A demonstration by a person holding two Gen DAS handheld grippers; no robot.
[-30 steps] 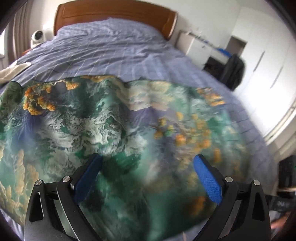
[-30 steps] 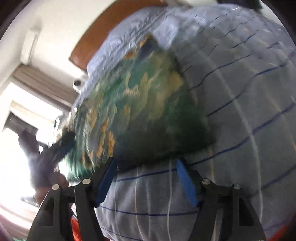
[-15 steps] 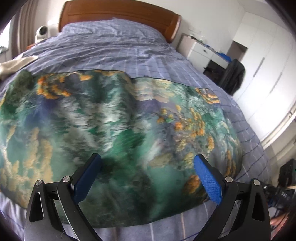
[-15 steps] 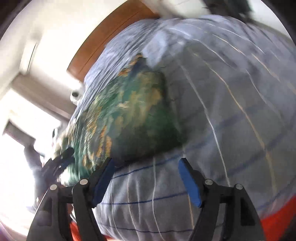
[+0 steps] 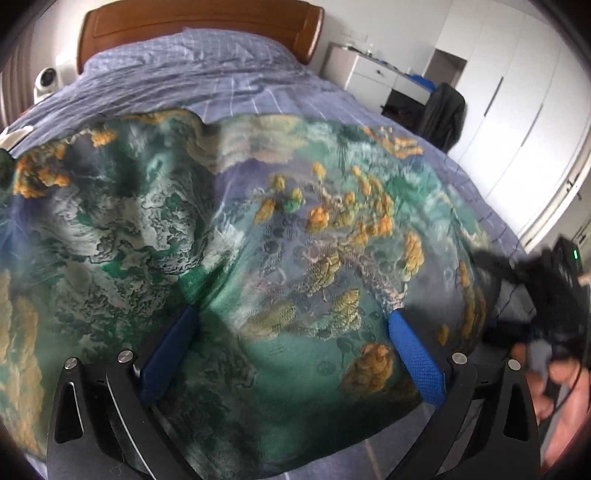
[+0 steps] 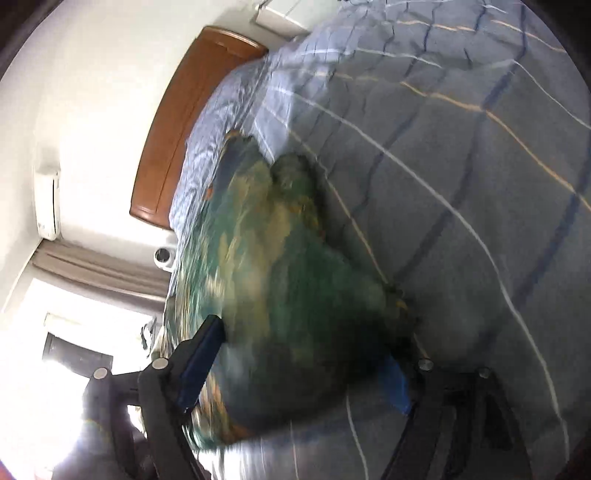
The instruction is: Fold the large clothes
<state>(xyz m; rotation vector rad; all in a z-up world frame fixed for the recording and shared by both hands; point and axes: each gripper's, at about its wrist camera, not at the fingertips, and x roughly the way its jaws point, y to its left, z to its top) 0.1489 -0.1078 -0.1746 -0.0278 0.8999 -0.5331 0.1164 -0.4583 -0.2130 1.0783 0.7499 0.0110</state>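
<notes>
A large green garment (image 5: 258,258) with an orange and white landscape print lies spread on the bed. My left gripper (image 5: 291,350) is open and empty, its blue pads over the garment's near part. My right gripper (image 6: 306,354) is open, and the garment's corner (image 6: 280,266) lies between its blue pads; whether they touch the cloth is blurred. The right gripper also shows at the garment's right edge in the left wrist view (image 5: 546,295).
The bed has a blue checked cover (image 5: 192,70) and a wooden headboard (image 5: 199,26). A white bedside cabinet (image 5: 369,74), a dark chair (image 5: 443,110) and white wardrobes (image 5: 517,110) stand to the right. A small white fan (image 5: 46,79) sits at the left.
My left gripper has moved lower and closer over the garment. My right gripper has rolled and moved in, so the garment's corner now lies between its pads.
</notes>
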